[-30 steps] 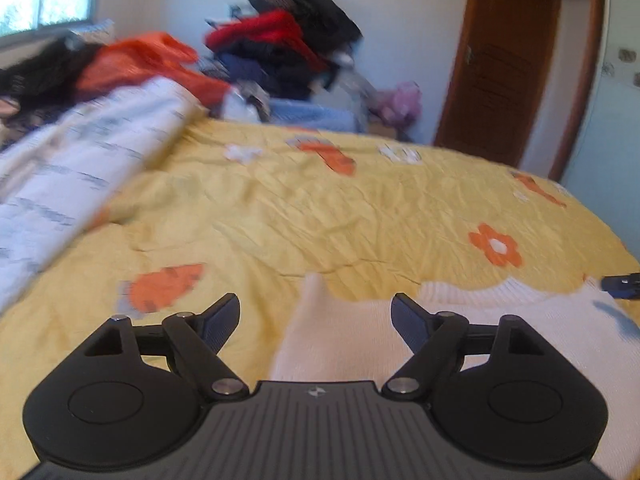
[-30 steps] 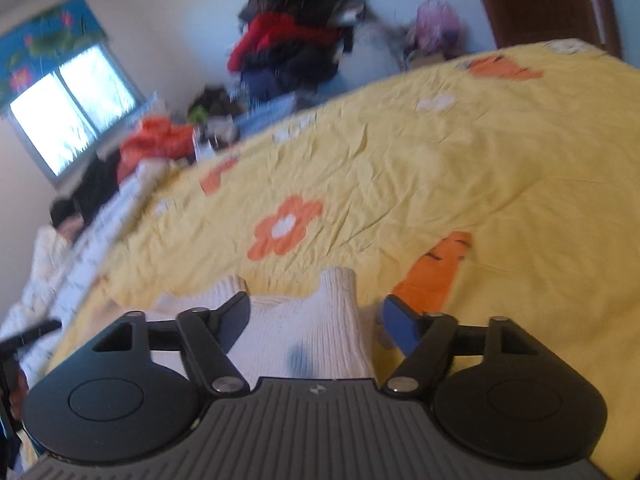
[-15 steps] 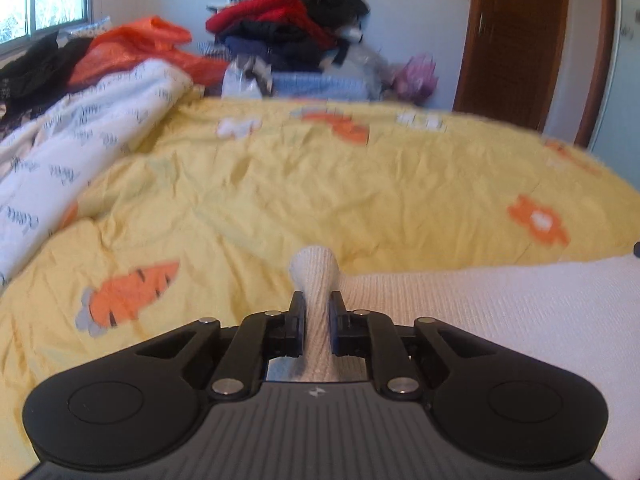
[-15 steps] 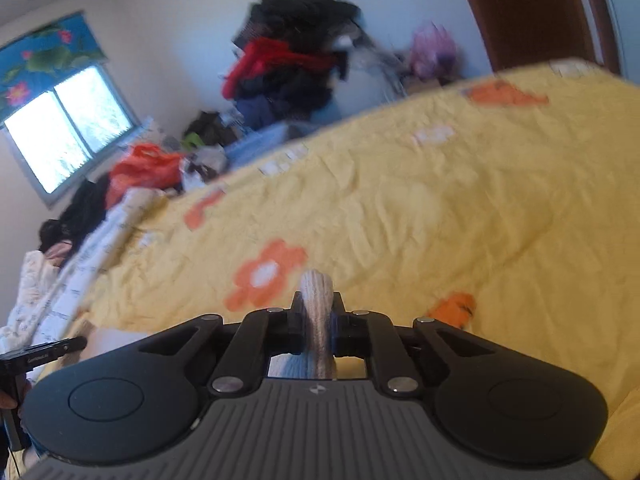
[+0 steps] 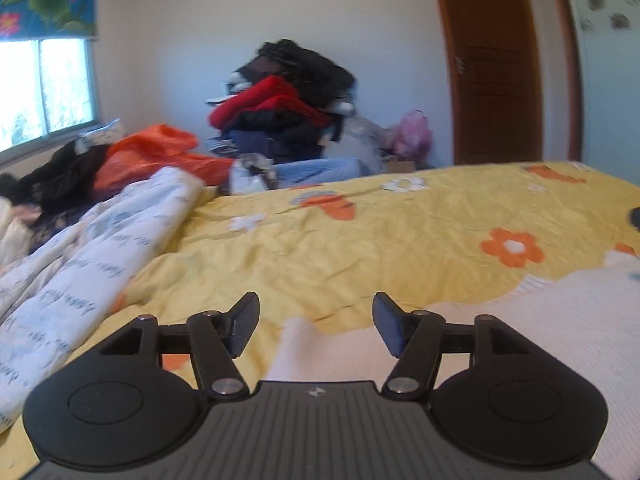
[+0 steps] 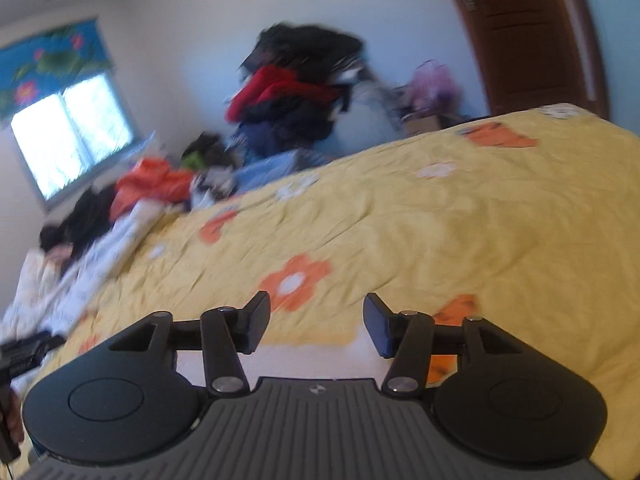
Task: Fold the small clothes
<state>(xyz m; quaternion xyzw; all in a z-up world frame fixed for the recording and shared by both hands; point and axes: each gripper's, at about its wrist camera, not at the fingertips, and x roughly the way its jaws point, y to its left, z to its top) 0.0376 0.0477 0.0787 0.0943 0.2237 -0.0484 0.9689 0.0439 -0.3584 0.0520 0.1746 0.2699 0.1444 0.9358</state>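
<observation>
Cream knitted sweater (image 5: 520, 328) lies on yellow flowered bedspread (image 5: 380, 248) at your 3 o'clock; left gripper (image 5: 316, 330) and right gripper (image 6: 316, 326) both spread wide, gripping nothing.

white knit garment (image 5: 540, 320) cut off right, clothes pile (image 6: 304, 84) blurred

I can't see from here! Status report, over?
Left tool open, right tool open. White knit sweater flat on yellow quilt, ungripped. Nothing blocking.
</observation>
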